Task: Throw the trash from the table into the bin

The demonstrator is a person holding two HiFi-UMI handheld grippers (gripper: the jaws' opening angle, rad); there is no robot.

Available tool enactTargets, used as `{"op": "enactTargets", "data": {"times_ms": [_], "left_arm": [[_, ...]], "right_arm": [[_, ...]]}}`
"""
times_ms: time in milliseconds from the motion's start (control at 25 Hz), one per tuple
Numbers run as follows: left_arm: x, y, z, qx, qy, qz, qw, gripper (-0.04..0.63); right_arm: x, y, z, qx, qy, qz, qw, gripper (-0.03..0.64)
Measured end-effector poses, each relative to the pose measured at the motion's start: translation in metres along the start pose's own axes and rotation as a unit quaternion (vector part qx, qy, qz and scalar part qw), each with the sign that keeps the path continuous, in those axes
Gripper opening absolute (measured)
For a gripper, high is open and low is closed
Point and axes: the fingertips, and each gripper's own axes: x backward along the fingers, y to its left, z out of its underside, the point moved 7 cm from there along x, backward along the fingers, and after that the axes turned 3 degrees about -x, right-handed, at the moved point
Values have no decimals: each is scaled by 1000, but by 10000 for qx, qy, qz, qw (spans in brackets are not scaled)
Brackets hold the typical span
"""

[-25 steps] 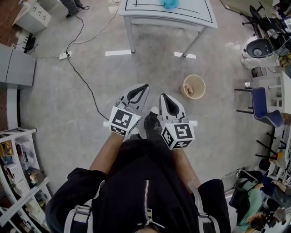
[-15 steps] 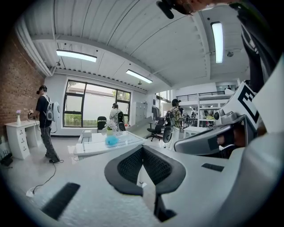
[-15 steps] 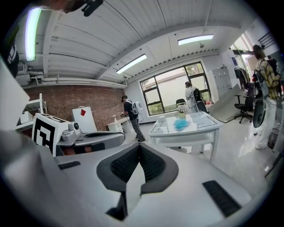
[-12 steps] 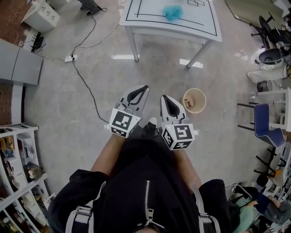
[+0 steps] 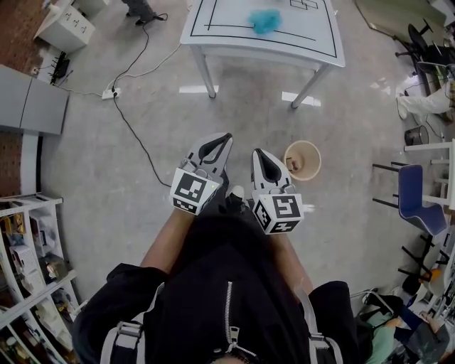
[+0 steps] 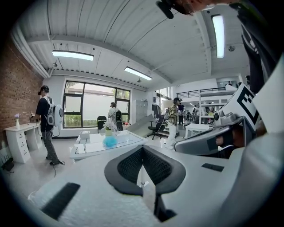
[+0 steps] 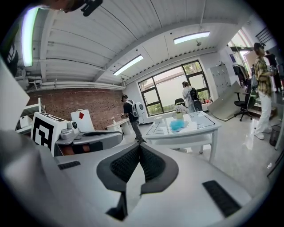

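Note:
A crumpled blue piece of trash [image 5: 264, 21] lies on the white table [image 5: 213, 34] at the top of the head view. It also shows as blue trash [image 6: 109, 141] in the left gripper view and as blue trash [image 7: 177, 125] in the right gripper view, far ahead of both. A round beige bin [image 5: 290, 151] stands on the floor, right of my right gripper. My left gripper [image 5: 227, 136] and right gripper [image 5: 256, 151] are held side by side over the floor, well short of the table. Both are shut with nothing between the jaws.
A black cable [image 5: 134, 131] and power strip [image 5: 110, 91] run across the floor at left. Shelves [image 5: 28, 249] stand at the left edge, a blue chair [image 5: 416, 195] at right. Several people stand beyond the table [image 6: 88, 148], one with a backpack [image 6: 46, 116].
The table and bin have slid lower in the head view as the person walks toward them. Both grippers stay shut and side by side.

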Motion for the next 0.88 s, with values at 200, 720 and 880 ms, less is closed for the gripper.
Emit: {"op": "enactTargets", "data": {"times_ms": [200,720,880], "left_arm": [[-13,5,-2,24,-13,19,10000,6],[-57,38,0,192,-9,191,9996,6],[-77,60,4,282,-1,275,9992,6]], "right_arm": [[-6,-5,-3,157,-29,75,9998,9],[-47,-22,-16,300,228,187,9991,9],[-75,-29,-26,308,320,223,9988,9]]}}
